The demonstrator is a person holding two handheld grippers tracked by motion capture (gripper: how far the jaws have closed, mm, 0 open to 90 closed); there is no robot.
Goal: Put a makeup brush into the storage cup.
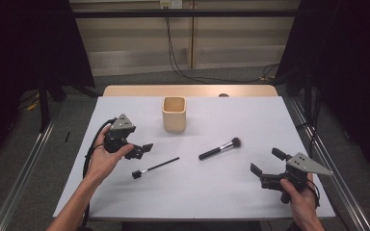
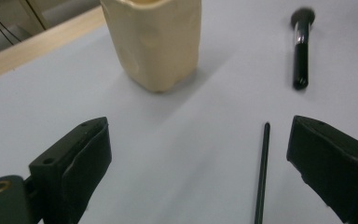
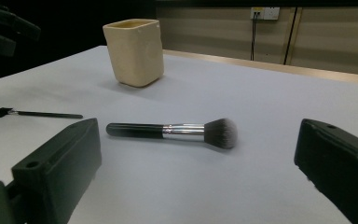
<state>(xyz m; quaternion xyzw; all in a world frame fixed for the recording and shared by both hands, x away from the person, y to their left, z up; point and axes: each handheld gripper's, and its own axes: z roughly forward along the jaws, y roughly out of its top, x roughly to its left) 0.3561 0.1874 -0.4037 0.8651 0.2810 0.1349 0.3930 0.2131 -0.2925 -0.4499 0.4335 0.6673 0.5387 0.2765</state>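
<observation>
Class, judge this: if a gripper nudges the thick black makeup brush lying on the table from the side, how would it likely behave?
The makeup brush has a round handle and lies flat on the table, so it would probably roll. Its fluffy bristle head looks soft and should give under contact. The handle looks smooth and glossy, so it may slip between the jaws.

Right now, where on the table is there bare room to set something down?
Bare: the table strip along the near edge between the left gripper and right gripper, and the far right corner beyond the thick brush. Crowded: the middle, with cup, thick brush and thin brush.
</observation>
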